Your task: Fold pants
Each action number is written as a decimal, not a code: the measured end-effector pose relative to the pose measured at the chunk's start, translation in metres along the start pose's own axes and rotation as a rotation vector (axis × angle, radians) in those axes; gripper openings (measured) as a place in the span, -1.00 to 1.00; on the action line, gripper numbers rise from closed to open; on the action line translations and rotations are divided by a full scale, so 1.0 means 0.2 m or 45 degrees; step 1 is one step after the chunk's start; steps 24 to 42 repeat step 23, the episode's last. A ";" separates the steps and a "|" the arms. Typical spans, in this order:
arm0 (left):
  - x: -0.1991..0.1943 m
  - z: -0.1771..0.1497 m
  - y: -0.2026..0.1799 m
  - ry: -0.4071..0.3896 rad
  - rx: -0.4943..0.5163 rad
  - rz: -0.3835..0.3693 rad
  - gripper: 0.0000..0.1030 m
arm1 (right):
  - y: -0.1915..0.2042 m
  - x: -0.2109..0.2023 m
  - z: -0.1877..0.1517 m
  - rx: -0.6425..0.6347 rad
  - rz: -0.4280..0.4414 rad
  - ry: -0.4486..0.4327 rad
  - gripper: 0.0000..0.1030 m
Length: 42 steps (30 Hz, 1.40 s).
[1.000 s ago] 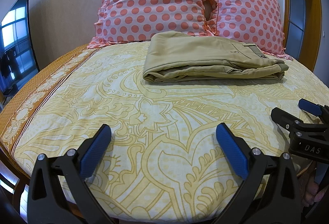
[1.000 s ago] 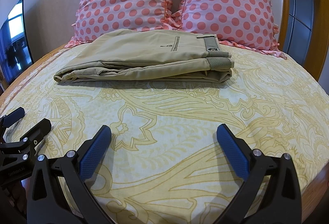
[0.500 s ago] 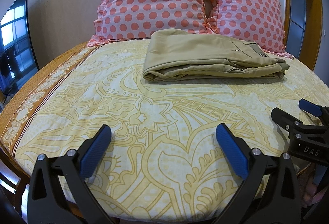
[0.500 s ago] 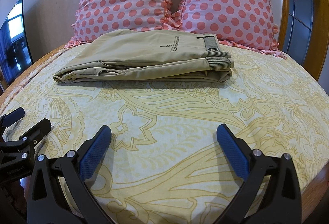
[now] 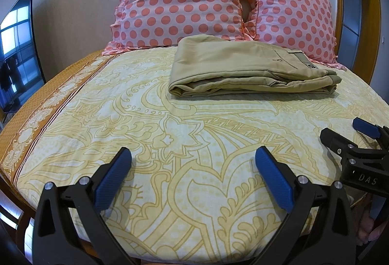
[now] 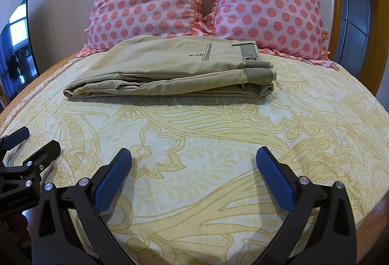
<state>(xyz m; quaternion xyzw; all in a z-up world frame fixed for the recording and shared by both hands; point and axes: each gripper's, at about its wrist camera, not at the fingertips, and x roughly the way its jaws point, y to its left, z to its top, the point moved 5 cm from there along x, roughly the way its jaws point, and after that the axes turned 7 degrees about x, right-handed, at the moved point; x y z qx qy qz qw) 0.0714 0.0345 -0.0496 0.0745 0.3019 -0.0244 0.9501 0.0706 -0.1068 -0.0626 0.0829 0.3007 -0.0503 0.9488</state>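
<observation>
Khaki pants lie folded in a flat stack on the bed, in front of the pillows; in the right wrist view the pants show the waistband at the right end. My left gripper is open and empty, low over the near part of the bed, well short of the pants. My right gripper is open and empty, also near the bed's front edge. Each gripper shows at the edge of the other's view: the right gripper and the left gripper.
The bed has a yellow patterned sheet with an orange border on the left. Two pink polka-dot pillows stand against the wall. A dark TV screen is at the left, a wooden frame at the right.
Both grippers stay open and nearly still. The left wrist view has tilted slightly, so the pants and pillows sit a little lower in the frame.
</observation>
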 end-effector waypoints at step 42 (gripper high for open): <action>0.01 0.01 0.01 -0.006 0.007 -0.002 0.97 | -0.01 0.00 0.00 0.001 0.001 -0.002 0.97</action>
